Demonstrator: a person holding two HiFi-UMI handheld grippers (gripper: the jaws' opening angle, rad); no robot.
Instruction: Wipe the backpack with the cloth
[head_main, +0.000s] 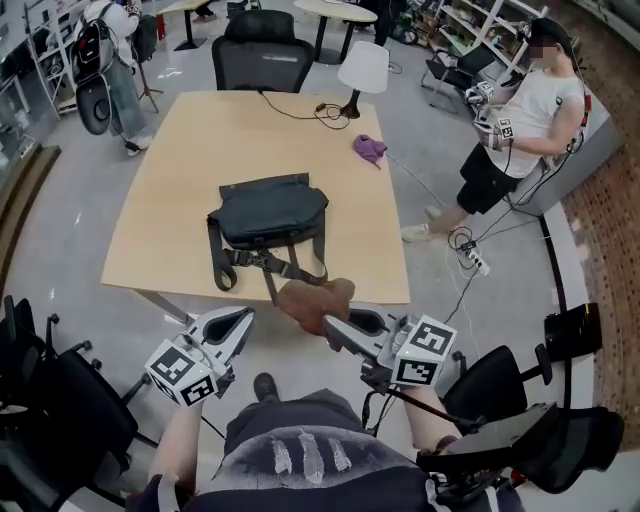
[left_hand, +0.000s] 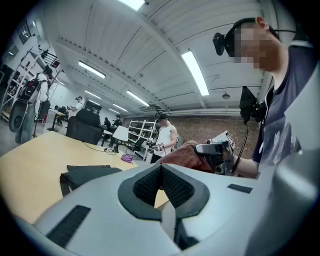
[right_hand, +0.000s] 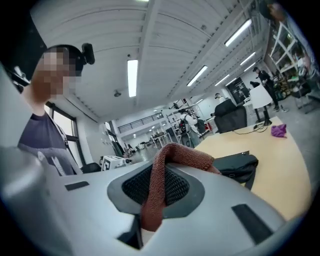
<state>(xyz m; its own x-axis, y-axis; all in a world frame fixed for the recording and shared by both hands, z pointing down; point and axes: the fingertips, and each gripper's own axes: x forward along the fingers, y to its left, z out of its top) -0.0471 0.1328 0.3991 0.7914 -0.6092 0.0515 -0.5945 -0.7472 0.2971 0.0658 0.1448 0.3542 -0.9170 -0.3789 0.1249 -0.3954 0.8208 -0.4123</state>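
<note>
Two grippers sit low in our head view, short of the near edge of the pale wooden table (head_main: 190, 150), and each carries a cube with black-and-white square markers, the left cube (head_main: 182, 375) and the right cube (head_main: 425, 352); those patterns are the only markings we can make out, and any other print is too small for us to read. Our left gripper (head_main: 243, 318) has its dark ribbed pads (left_hand: 145, 182) pressed together with nothing between them. Our right gripper (head_main: 332, 326) is clamped on the rust-brown cloth (head_main: 315, 300), whose strip runs up from between the jaws and folds over their top in the right gripper view (right_hand: 167, 162). In the head view the cloth overlaps the table's near edge, just beside the loose straps (head_main: 262, 265) of the backpack (head_main: 268, 212); we cannot tell whether cloth and straps touch. The backpack is dark, lies flat near the middle of the table, and shows beyond the cloth in the right gripper view (right_hand: 239, 164) and to the left in the left gripper view (left_hand: 85, 175). Farther back on the table we see a small purple rag (head_main: 369, 149) and a white lamp (head_main: 363, 68), with a black office chair (head_main: 262, 55) behind the far edge. Off to the right a person (head_main: 520, 110) stands on the floor.
</note>
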